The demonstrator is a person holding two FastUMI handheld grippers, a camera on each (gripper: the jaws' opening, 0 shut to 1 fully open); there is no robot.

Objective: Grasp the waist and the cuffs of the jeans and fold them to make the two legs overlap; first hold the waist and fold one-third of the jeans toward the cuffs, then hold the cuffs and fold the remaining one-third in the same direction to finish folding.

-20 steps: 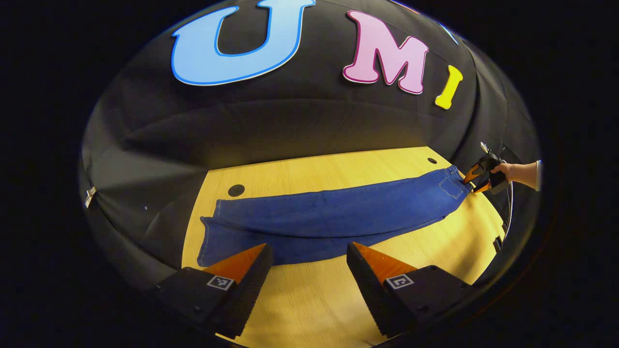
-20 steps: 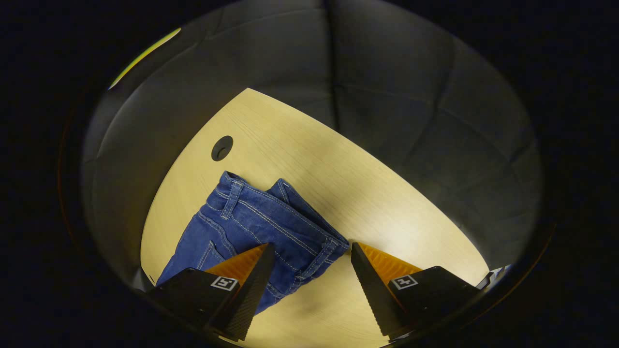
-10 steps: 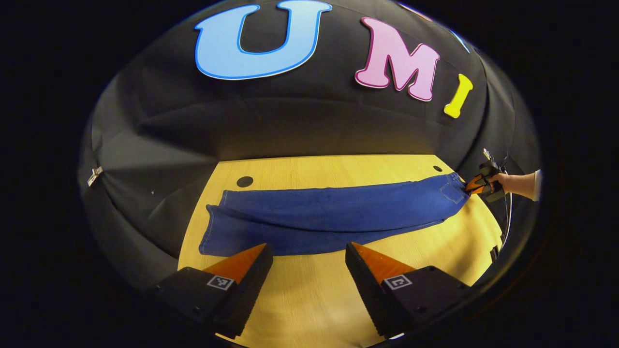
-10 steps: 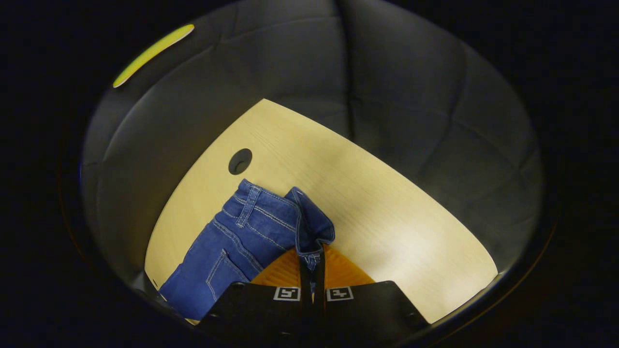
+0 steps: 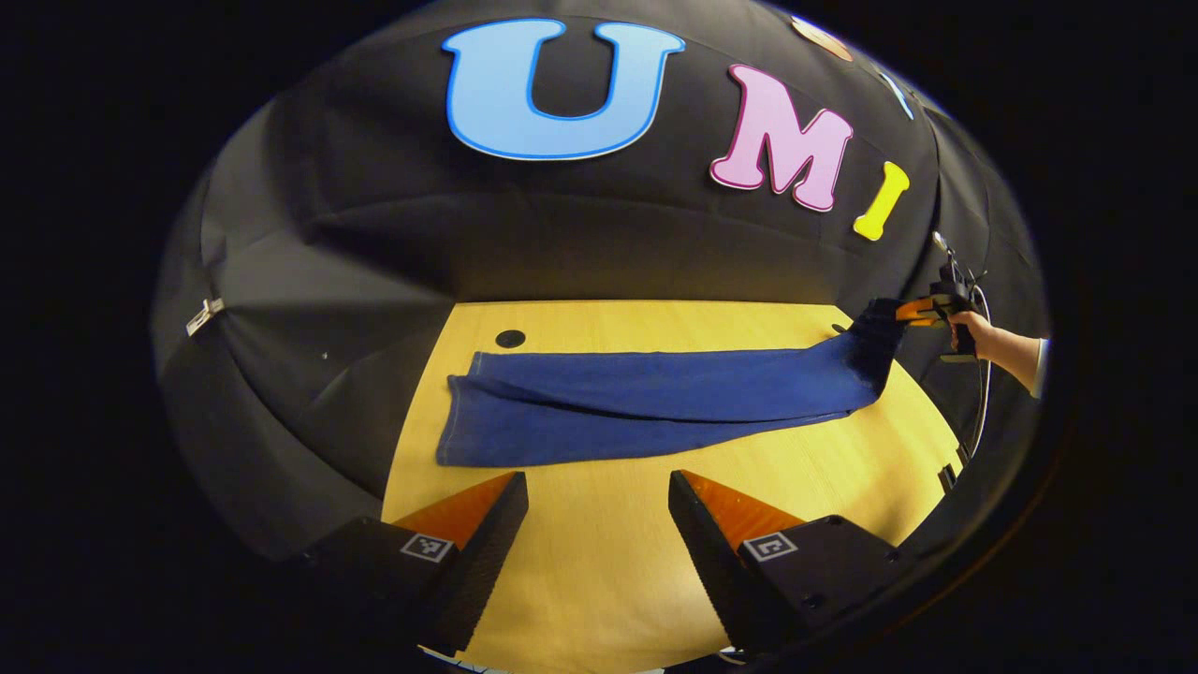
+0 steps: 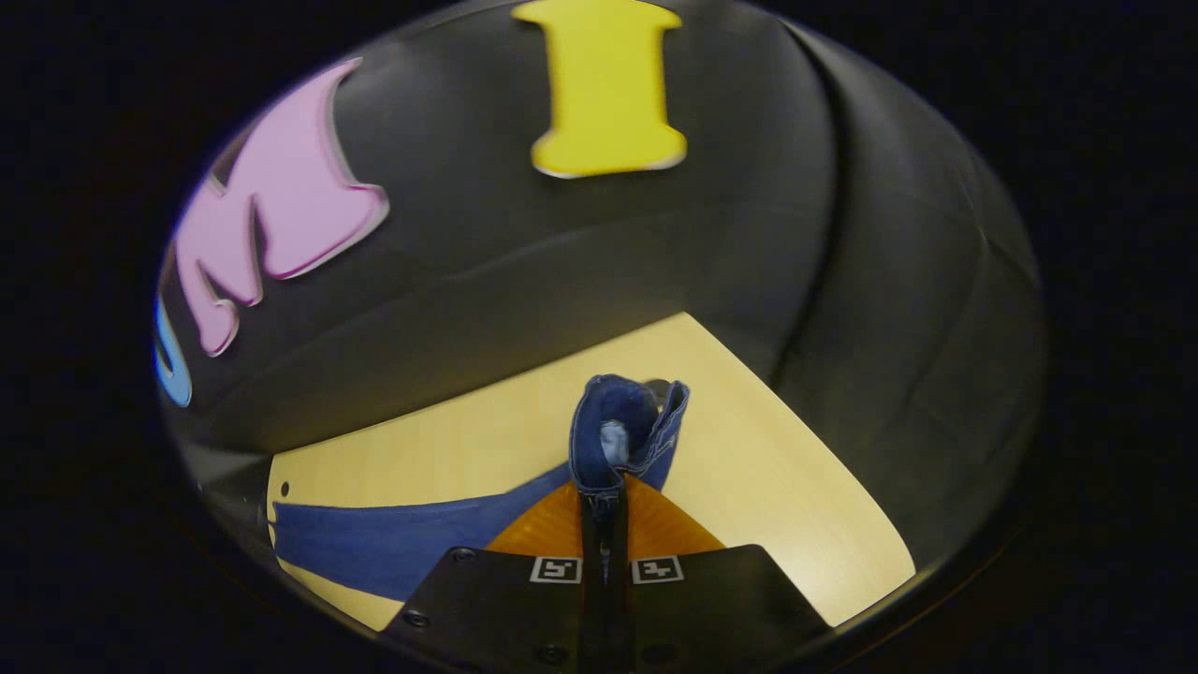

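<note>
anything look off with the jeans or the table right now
Nothing looks damaged. The jeans lie lengthwise on the table except the waist end, bunched and lifted off the wood in the shut right gripper. The left gripper is open, short of the cuffs.

A pale wooden desk [image 5: 618, 552] with a light grain fills the lower part of the left gripper view. A round dark hole [image 5: 510, 338] sits near its far left corner, close to the back edge. Black cloth [image 5: 580, 243] hangs behind the desk as the wall, creased and folded, and wraps round both sides. A small white clip [image 5: 203, 315] shows on the cloth at the far left. In the right gripper view the desk's corner [image 6: 693, 323] meets the same dark cloth [image 6: 889, 309], and light falls bright on the wood [image 6: 786, 505] at the right.
</note>
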